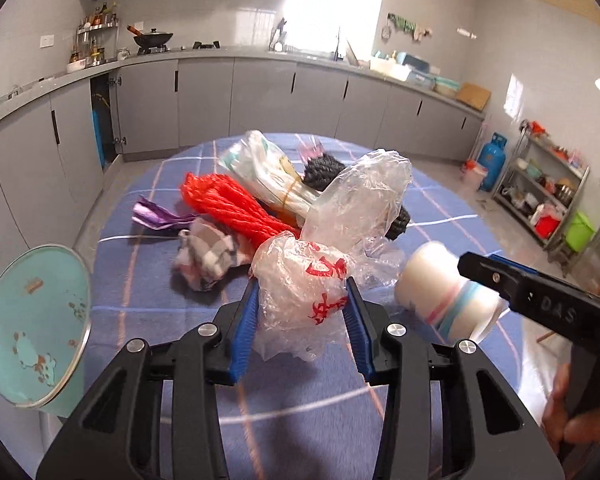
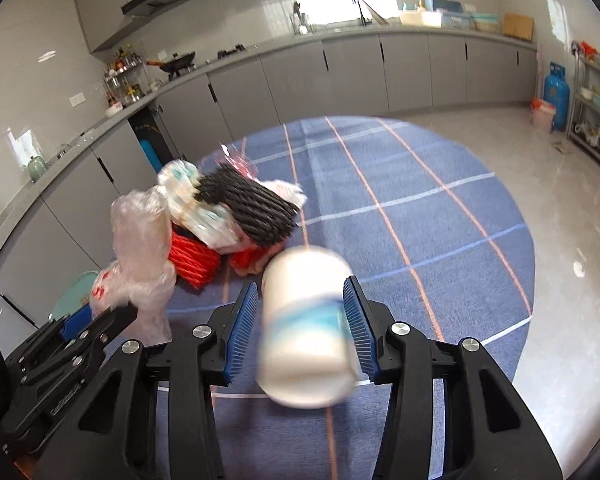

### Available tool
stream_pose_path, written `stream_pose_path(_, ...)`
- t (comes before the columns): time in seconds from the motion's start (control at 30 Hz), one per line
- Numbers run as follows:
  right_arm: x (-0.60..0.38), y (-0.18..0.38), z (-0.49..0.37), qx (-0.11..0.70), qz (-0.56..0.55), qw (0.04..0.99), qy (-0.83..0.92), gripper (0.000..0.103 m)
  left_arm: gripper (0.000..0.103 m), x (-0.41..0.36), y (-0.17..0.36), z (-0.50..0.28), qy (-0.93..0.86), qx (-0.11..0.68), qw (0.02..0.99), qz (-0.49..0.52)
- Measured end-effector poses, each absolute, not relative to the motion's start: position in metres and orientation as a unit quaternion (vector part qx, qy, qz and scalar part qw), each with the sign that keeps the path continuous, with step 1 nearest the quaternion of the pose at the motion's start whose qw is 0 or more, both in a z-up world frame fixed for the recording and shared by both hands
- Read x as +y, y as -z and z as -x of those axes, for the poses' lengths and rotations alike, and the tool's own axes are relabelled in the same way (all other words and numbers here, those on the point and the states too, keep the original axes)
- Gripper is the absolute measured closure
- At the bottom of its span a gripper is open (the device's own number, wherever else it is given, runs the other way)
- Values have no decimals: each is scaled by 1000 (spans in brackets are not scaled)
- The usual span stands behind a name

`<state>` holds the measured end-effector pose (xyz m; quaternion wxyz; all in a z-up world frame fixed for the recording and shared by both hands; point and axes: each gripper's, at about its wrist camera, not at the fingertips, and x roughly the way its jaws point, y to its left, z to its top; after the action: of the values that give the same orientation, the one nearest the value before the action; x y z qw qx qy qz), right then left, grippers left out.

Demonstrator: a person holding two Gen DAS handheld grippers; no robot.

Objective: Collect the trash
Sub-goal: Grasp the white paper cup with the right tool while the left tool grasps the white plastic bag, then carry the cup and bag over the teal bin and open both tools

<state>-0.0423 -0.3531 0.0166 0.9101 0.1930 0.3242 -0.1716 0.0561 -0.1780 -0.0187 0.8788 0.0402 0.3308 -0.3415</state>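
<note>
My left gripper (image 1: 302,312) is shut on a crumpled clear plastic bag (image 1: 300,284) with red print, held above the blue checked tablecloth (image 1: 300,408). The bag also shows in the right wrist view (image 2: 140,248). My right gripper (image 2: 304,320) is shut on a white cup (image 2: 306,332) with blue and pink stripes; in the left wrist view the cup (image 1: 440,288) sits at the right in the black fingers. A pile of trash lies beyond: red net (image 1: 228,204), black net (image 2: 248,212), printed packet (image 1: 264,172), crumpled checked paper (image 1: 208,256), purple wrapper (image 1: 156,216).
A teal bin (image 1: 32,328) with a metal rim stands at the table's left edge. Grey kitchen cabinets (image 1: 204,96) run along the far walls. A blue gas cylinder (image 1: 494,160) and a metal shelf rack (image 1: 540,188) stand at the right.
</note>
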Motion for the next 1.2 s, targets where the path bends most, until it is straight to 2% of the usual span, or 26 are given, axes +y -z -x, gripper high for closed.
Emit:
stream_pose_path(0.13,-347,-13,35,335,-189,908,168,57,62,-152,12,-52,317,322,891,-26)
stream_pose_path(0.17,-347,-11,35,338,-193,905,169,54,62,-145,11,-52,308,319,896,-26)
stream_pose_path(0.2,-348,-8,35,341,-193,904,172,49,62,-139,10,-51,301,317,899,-26)
stream_pose_path(0.23,-348,-5,35,344,-189,902,177,35,62,-133,8,-51,297,315,901,-23)
stream_pose_path(0.27,-346,-3,37,347,-186,901,183,30,62,-127,7,-51,292,314,903,-19)
stream_pose_path(0.5,-338,30,28,407,-177,879,177,31,62,-91,11,-52,252,324,912,0)
stream_pose_path(0.53,-338,33,26,412,-178,876,174,41,62,-85,15,-55,246,326,913,0)
stream_pose_path(0.57,-337,35,25,415,-178,876,170,43,62,-80,16,-58,237,328,914,2)
stream_pose_path(0.9,-292,-21,13,334,-141,924,118,43,62,-31,18,-72,167,329,929,33)
stream_pose_path(1.2,-199,-34,-56,334,-114,935,-18,43,62,29,14,-97,46,335,940,53)
